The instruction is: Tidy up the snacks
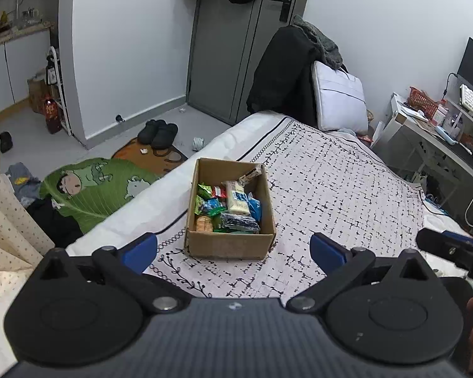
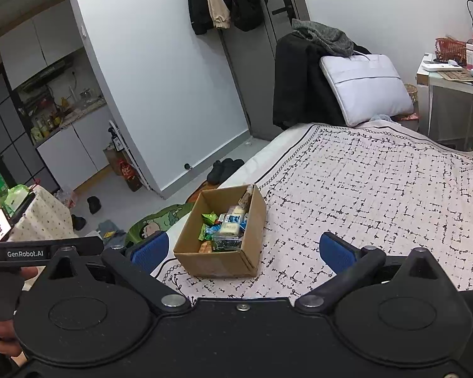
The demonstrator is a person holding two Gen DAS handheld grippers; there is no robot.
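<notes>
I hold my left gripper point(image 1: 233, 253) above the bed point(image 1: 347, 195), tilted down toward the cardboard box point(image 1: 230, 242) that sits on the patterned bedspread near the bed's edge. Its two blue fingers point(image 1: 140, 252) are spread wide apart and grasp nothing; the box shows in the gap between them, well clear of both tips.

My right gripper point(image 2: 244, 253) hangs at a similar height just to the side, also angled down at the box point(image 2: 217, 261). Its blue fingers point(image 2: 335, 255) stand wide apart too, empty, with the near corner of the box between them but not touching. In the left wrist view the front of the right gripper pokes in at the right edge; in the right wrist view the body of the left gripper crosses the left edge, with my hand point(image 2: 3, 324) curled around its handle.

The snacks point(image 1: 227, 206) all lie inside the open box: green and blue wrappers, a pale cream packet lying along the middle, a dark packet at the near side, an orange-coloured pack in the near left corner, and a brownish bar leaning up against the far right corner. The bedspread around the box is bare.

On the floor beyond the bed lie a green leaf-shaped rug point(image 1: 91, 189) and a pair of dark slippers point(image 1: 157, 134).
</notes>
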